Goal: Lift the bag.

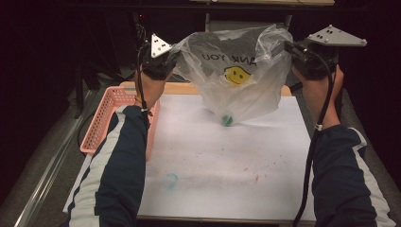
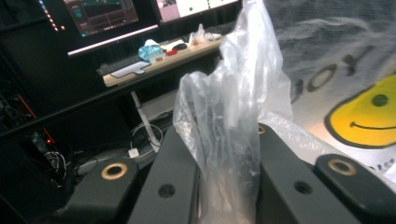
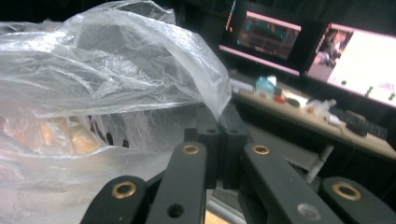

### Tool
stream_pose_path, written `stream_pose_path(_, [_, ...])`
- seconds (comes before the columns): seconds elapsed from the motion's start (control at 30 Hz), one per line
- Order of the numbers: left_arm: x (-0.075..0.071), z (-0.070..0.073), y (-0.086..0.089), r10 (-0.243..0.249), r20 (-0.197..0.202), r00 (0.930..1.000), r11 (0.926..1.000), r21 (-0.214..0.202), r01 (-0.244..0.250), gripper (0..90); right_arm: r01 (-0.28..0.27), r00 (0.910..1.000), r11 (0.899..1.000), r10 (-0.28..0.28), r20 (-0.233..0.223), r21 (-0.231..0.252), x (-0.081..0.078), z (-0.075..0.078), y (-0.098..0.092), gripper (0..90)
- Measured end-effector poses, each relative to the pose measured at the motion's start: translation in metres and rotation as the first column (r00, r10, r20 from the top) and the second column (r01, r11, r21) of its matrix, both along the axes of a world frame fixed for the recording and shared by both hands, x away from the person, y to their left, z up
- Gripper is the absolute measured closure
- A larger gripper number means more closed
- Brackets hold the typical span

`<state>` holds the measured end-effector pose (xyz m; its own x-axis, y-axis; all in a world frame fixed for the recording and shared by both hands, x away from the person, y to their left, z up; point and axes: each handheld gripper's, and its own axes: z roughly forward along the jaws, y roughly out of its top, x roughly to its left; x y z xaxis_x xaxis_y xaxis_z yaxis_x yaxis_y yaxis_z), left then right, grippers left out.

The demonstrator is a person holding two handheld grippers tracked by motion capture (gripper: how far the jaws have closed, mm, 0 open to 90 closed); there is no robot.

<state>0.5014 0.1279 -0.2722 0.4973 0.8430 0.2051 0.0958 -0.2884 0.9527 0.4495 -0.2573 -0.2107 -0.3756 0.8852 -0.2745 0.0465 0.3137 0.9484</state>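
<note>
High view: clear plastic bag (image 1: 236, 80) with a yellow smiley hangs above the worktop (image 1: 227, 161), stretched between left gripper (image 1: 165, 64) and right gripper (image 1: 295, 52); a small green object (image 1: 227, 119) sits in its bottom, pink basket (image 1: 101, 123) left of the bag. Left gripper view: jaws clamped on a bunched bag edge (image 2: 229, 140). Right gripper view: jaws closed, pinching the bag's rim (image 3: 140, 79).

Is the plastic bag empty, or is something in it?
Not empty: a small green thing sags the bottom of the plastic bag, seen through the film.
</note>
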Motion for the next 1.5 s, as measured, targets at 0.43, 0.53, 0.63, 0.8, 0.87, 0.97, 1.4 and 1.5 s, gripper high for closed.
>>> stream_pose_path(0.43, [0.021,-0.016,-0.015,0.043,-0.036,0.9984,0.9980,0.047,-0.042,82.9,0.084,0.9905,0.996,-0.085,-0.109,-0.013,0.041,-0.042,-0.017,90.0])
stream_pose_path(0.53, [0.021,-0.015,-0.016,0.048,-0.031,0.9984,0.9978,0.047,-0.047,79.0,0.093,0.9887,0.996,-0.094,-0.117,-0.015,0.047,-0.046,-0.020,90.0])
stream_pose_path(0.63, [0.022,-0.012,-0.017,0.064,-0.021,0.9977,0.9970,0.046,-0.063,71.9,0.107,0.9865,0.994,-0.108,-0.123,-0.015,0.050,-0.048,-0.023,90.0])
stream_pose_path(0.8, [0.019,-0.004,-0.017,0.082,-0.011,0.9966,0.9965,0.019,-0.082,60.5,0.116,0.9843,0.993,-0.115,-0.134,-0.003,0.052,-0.052,-0.029,80.7])
stream_pose_path(0.87, [0.017,0.000,-0.017,0.086,0.008,0.9963,0.9960,0.025,-0.086,56.3,0.129,0.9825,0.992,-0.129,-0.135,-0.004,0.051,-0.052,-0.031,74.4])
stream_pose_path(0.97, [0.014,0.007,-0.016,0.089,0.007,0.9960,0.9959,0.020,-0.089,53.4,0.114,0.9834,0.993,-0.114,-0.141,-0.003,0.049,-0.051,-0.034,64.6])
stream_pose_path(1.4, [0.001,0.031,-0.005,0.065,0.025,0.9976,0.9973,0.032,-0.066,60.3,0.060,0.9965,0.998,-0.061,-0.058,-0.016,0.016,-0.030,-0.043,44.1])
stream_pose_path(1.5, [-0.004,0.025,-0.005,0.040,0.005,0.9992,0.9960,0.080,-0.040,59.9,0.038,0.9964,0.999,-0.041,-0.074,-0.038,0.012,-0.034,-0.042,42.7])
